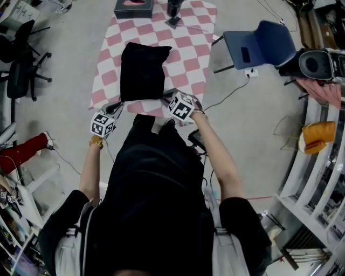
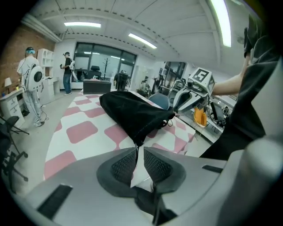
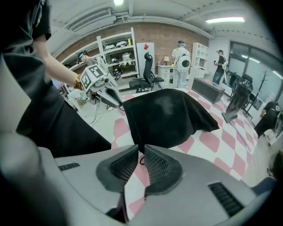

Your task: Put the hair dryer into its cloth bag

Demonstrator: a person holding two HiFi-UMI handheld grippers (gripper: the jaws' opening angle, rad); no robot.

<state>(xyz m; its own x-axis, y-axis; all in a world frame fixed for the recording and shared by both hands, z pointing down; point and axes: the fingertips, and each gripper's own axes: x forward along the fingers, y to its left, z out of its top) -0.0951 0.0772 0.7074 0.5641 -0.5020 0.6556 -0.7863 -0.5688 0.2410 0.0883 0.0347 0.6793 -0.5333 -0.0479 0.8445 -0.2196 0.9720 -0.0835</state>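
A black cloth bag (image 1: 141, 71) lies bulging on the pink-and-white checked table (image 1: 188, 48). No hair dryer shows in any view. My left gripper (image 1: 119, 105) pinches the bag's near left corner, and my right gripper (image 1: 164, 97) pinches its near right corner. In the left gripper view the bag (image 2: 132, 112) tapers to a point caught between the tips of the left gripper (image 2: 138, 148), with the right gripper (image 2: 175, 113) on the far corner. In the right gripper view the bag (image 3: 166, 117) hangs from the right gripper (image 3: 141, 150), and the left gripper (image 3: 121, 105) holds the other corner.
A dark box (image 1: 133, 7) and a black stand (image 1: 173, 11) sit at the table's far edge. A blue chair (image 1: 264, 43) stands to the right and a black office chair (image 1: 21, 64) to the left. White shelving (image 1: 318, 183) lines the right side. People (image 2: 30, 79) stand far off.
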